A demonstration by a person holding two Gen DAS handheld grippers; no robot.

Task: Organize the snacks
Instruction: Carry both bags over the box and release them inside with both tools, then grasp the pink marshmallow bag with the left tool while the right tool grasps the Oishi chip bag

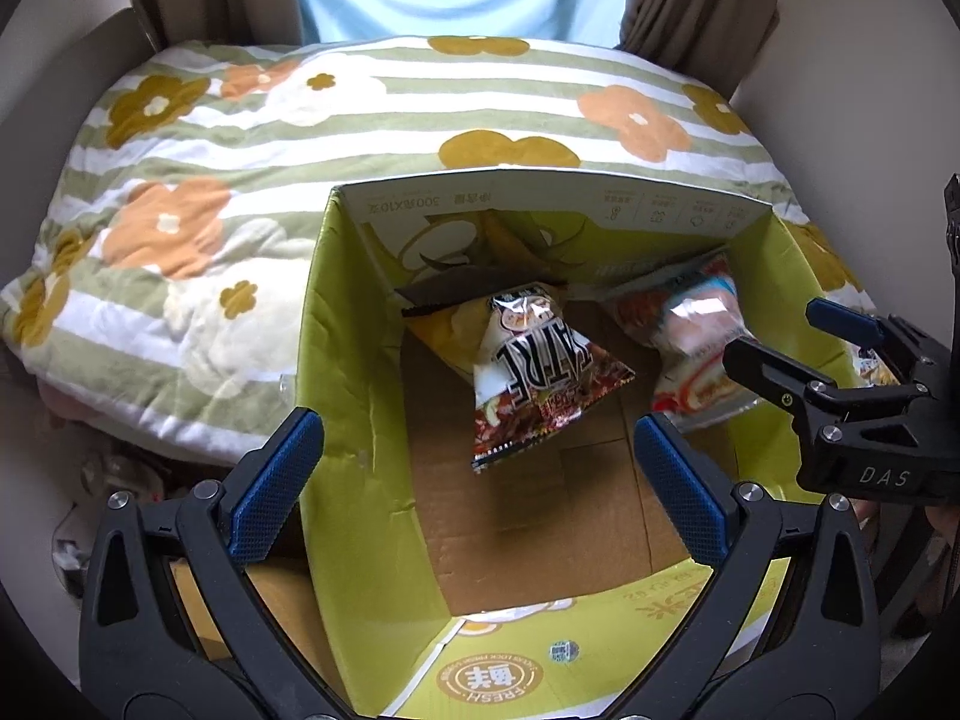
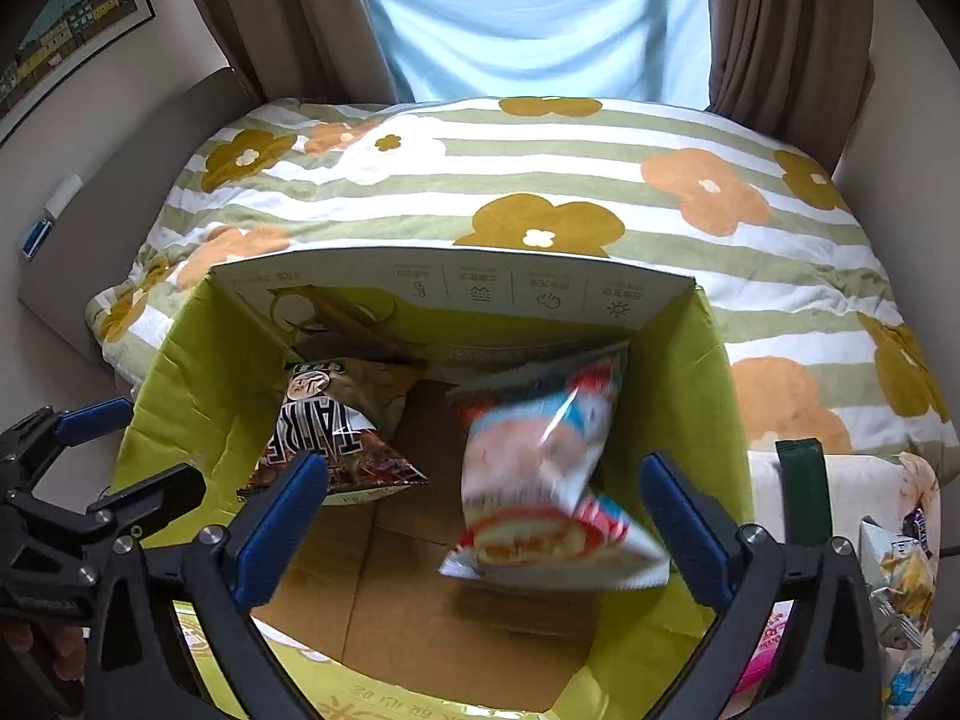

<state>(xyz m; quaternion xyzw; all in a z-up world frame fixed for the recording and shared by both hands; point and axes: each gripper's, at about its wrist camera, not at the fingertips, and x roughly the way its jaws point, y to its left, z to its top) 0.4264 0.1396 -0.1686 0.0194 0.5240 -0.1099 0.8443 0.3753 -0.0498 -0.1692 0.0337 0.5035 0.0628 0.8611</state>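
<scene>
An open green cardboard box (image 1: 354,360) (image 2: 186,372) stands in front of a flowered quilt. Inside it a dark red snack bag (image 1: 534,372) (image 2: 336,444) hangs in mid-air, blurred. A white, red and blue snack bag (image 1: 690,336) (image 2: 540,480) is also blurred in mid-air inside the box. A yellow bag (image 1: 444,330) lies at the box's far end. My left gripper (image 1: 480,480) is open and empty over the box's near left. My right gripper (image 2: 480,516) is open and empty over the near right; it also shows in the left wrist view (image 1: 774,336).
The flowered quilt (image 1: 360,120) (image 2: 540,180) covers the bed behind the box. More loose snack packets (image 2: 900,576) lie on a white surface right of the box. Brown curtains (image 2: 780,30) and a window stand behind. Clutter (image 1: 120,480) lies left of the box.
</scene>
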